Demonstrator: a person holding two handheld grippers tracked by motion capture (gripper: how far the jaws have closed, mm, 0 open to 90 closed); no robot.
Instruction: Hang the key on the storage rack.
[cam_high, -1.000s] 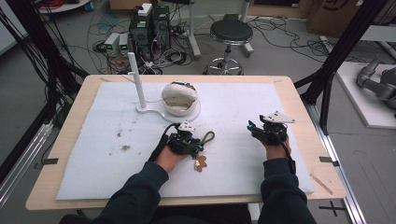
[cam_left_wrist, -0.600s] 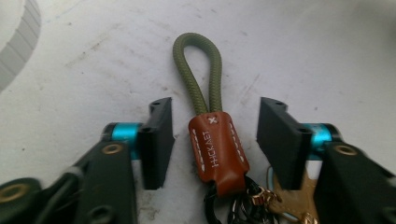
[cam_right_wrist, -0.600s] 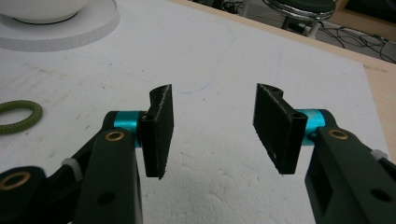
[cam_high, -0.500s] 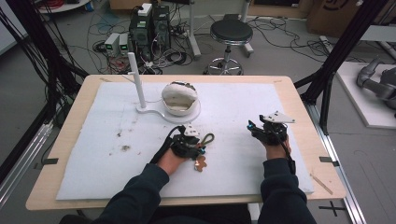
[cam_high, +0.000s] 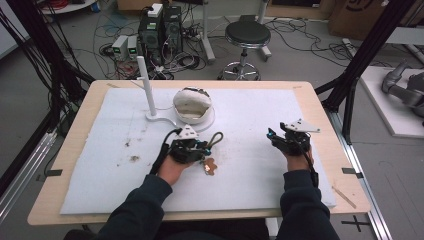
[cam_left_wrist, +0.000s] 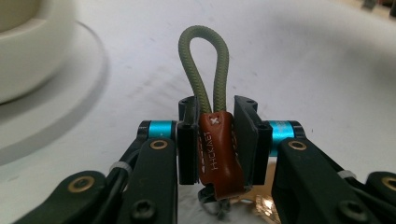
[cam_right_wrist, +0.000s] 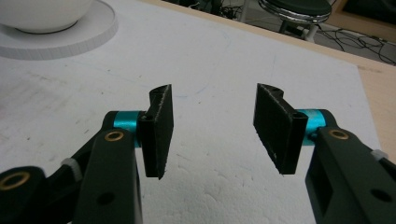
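A key fob with a brown leather sleeve and an olive cord loop sits clamped between my left gripper's jaws, the loop sticking out ahead. In the high view the left gripper is just below the white bowl, with the cord loop beyond it and a brown tag hanging beneath. My right gripper is open over bare white foam; in the high view the right gripper sits at the mat's right side.
A white bowl on a round white base stands at mid-back of the foam mat. A white upright post rises left of it. Dark stains mark the mat's left part. The wooden table edge lies right.
My left gripper has shifted slightly right and toward the bowl with the key fob in it. The right gripper has stayed put.
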